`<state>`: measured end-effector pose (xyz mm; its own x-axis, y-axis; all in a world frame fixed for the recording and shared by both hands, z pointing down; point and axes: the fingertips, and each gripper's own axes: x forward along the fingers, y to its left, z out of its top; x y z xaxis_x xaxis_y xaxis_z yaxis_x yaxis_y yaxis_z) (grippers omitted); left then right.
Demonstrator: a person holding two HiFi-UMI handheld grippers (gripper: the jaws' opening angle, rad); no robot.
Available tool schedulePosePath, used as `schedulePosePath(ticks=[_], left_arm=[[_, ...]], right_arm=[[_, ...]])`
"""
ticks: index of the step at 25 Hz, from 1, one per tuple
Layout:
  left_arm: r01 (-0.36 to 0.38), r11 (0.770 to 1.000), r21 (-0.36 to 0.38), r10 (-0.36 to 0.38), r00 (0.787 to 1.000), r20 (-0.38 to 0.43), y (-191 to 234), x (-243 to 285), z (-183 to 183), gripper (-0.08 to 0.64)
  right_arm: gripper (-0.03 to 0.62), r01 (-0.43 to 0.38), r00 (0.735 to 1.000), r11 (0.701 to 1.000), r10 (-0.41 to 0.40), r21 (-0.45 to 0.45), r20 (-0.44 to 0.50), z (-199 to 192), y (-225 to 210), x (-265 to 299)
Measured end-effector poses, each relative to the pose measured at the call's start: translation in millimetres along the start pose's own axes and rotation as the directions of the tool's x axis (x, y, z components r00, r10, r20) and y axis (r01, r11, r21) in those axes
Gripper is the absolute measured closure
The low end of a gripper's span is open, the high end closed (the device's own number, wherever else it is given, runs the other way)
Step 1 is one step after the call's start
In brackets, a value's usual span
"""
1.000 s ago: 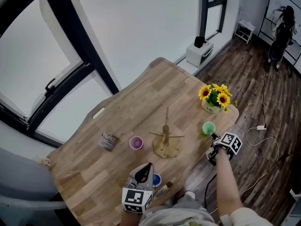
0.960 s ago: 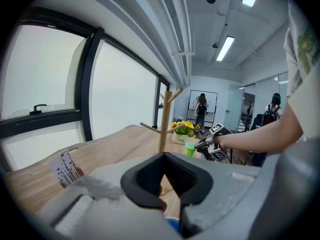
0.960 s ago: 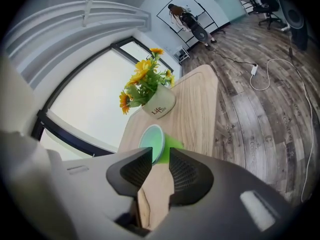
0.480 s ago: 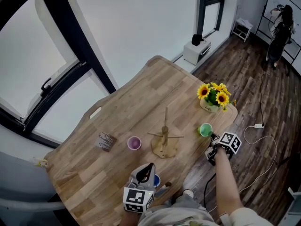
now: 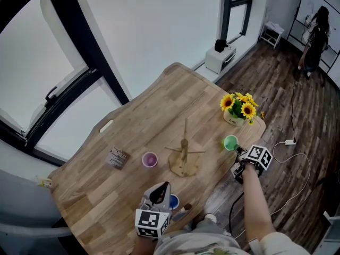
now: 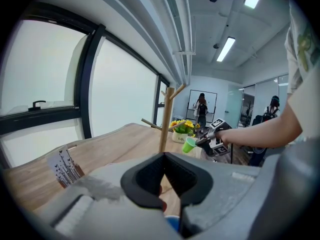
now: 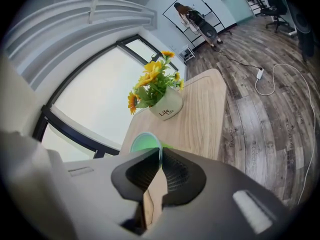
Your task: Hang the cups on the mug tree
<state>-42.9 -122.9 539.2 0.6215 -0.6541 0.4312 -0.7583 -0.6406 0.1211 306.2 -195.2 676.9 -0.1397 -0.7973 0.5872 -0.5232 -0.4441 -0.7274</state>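
The wooden mug tree (image 5: 183, 157) stands mid-table with bare pegs and also rises ahead in the left gripper view (image 6: 165, 119). A green cup (image 5: 230, 142) sits near the table's right edge. My right gripper (image 5: 237, 149) has just closed its jaws, and they are shut on the cup's rim (image 7: 142, 143); the rim runs between the right gripper's tips (image 7: 159, 151). My left gripper (image 5: 164, 186) rests at the near edge, shut with nothing between its fingers (image 6: 164, 155). A blue cup (image 5: 173, 202) stands just beside and below it. A pink cup (image 5: 149, 159) stands left of the tree.
A white pot of sunflowers (image 5: 237, 110) stands close behind the green cup. A small printed card (image 5: 118, 157) lies left of the pink cup. The table edge and wood floor with a cable (image 5: 289, 142) are right of my right hand. A person (image 5: 313, 33) stands far off.
Nothing on the table has visibly moved; only the head view has drifted a little. My right gripper stays at the green cup, my left by the blue cup.
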Motion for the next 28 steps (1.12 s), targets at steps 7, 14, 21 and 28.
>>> schedulePosePath(ticks=[7, 14, 21, 28], left_arm=[[-0.016, 1.000, -0.001, 0.016, 1.000, 0.011, -0.9, -6.1, 1.2, 0.560], [-0.023, 1.000, 0.002, 0.023, 1.000, 0.006, -1.4, -12.2, 0.8, 0.560], [-0.040, 0.999, -0.005, 0.041, 0.999, 0.008, -0.4, -17.7, -1.1, 0.558], [-0.044, 0.999, -0.013, 0.044, 0.999, 0.012, -4.0, -19.4, -1.2, 0.560]], right_arm=[[0.572, -0.052, 0.999, 0.996, 0.052, -0.066, -0.001, 9.7, 24.6, -5.6], [0.572, -0.092, 0.996, 0.983, 0.092, -0.160, -0.010, 13.1, 50.4, -11.0], [0.572, -0.118, 0.993, 0.951, 0.117, -0.284, -0.020, 9.4, 77.3, -19.1], [0.572, -0.128, 0.992, 0.899, 0.123, -0.418, -0.038, -2.1, 103.1, -26.1]])
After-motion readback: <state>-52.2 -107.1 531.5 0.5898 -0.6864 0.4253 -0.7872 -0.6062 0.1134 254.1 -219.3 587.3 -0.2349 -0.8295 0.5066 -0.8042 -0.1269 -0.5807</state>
